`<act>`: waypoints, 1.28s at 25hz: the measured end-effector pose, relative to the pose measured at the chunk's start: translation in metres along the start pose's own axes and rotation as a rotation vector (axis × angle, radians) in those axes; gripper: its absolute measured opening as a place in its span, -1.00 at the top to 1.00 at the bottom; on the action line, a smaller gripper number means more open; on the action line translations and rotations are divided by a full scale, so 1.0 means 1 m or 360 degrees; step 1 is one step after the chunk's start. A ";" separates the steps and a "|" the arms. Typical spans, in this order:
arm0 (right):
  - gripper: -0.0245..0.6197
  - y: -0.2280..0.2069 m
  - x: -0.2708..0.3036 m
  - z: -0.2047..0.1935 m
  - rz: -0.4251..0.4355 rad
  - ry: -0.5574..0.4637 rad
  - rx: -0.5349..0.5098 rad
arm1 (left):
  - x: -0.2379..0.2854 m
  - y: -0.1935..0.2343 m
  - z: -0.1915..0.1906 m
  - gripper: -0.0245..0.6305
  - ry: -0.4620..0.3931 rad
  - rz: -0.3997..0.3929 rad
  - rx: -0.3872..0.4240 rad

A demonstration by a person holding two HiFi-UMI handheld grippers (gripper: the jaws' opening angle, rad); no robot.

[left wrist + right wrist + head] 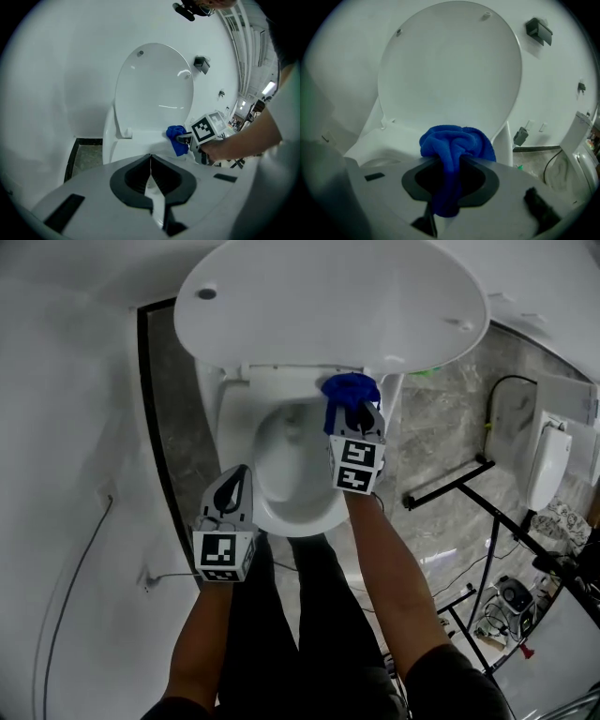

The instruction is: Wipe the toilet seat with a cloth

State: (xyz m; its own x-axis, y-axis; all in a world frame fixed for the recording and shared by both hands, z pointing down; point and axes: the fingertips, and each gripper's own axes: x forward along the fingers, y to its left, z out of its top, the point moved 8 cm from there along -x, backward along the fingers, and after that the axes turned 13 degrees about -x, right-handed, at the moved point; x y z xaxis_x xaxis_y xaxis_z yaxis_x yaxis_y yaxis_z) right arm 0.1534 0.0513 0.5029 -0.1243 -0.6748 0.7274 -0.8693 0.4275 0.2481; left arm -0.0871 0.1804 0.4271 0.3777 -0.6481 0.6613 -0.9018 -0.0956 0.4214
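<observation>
Your two forearms fill the bottom of the head view, reaching down over your dark trousers, each hand behind a marker cube. Your left gripper (238, 474) hangs at the front left edge of the toilet seat (302, 519). Its jaws are pressed together with nothing between them, which its own view (150, 157) shows plainly. Whether its tip touches the seat cannot be told.

Your right gripper (360, 411) reaches further in, to the rear right of the seat. It is pinching the blue cloth (349, 390). In the right gripper view (450, 161) the cloth (456, 144) bunches up in a thick wad ahead of the jaws, and a tail of it hangs back down between them. The wad lies at the back right corner of the seat, just below the raised toilet lid (328, 296) and close to the hinge. From your left gripper view the same cloth (176, 139) shows against the white rear of the seat, with the right gripper (185, 138) and your hand just behind it.

The lid (450, 65) stands upright against the white wall. The bowl (281, 451) lies open between your two grippers. A black metal stand (469, 479) rests on the grey marbled floor (441, 427) to the right of the toilet, well apart from it.
</observation>
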 end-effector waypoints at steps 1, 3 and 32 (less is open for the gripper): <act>0.66 -0.004 -0.002 -0.004 -0.0010 0.0005 0.0005 | 0.000 -0.002 0.000 0.89 0.0001 -0.0005 0.0006; 0.66 -0.010 -0.007 -0.013 -0.0033 0.0021 0.0026 | 0.001 -0.006 -0.003 0.89 0.0010 -0.0012 0.0021; 0.66 0.014 -0.116 -0.135 0.0158 0.0175 -0.0043 | 0.009 -0.044 -0.017 0.89 0.0073 -0.0076 0.0012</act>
State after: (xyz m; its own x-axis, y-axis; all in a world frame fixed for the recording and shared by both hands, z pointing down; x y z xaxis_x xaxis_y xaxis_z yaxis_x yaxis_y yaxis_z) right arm 0.2205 0.2162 0.5086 -0.1547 -0.5588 0.8148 -0.8419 0.5061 0.1872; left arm -0.0402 0.1917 0.4254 0.4293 -0.6075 0.6683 -0.8840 -0.1313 0.4486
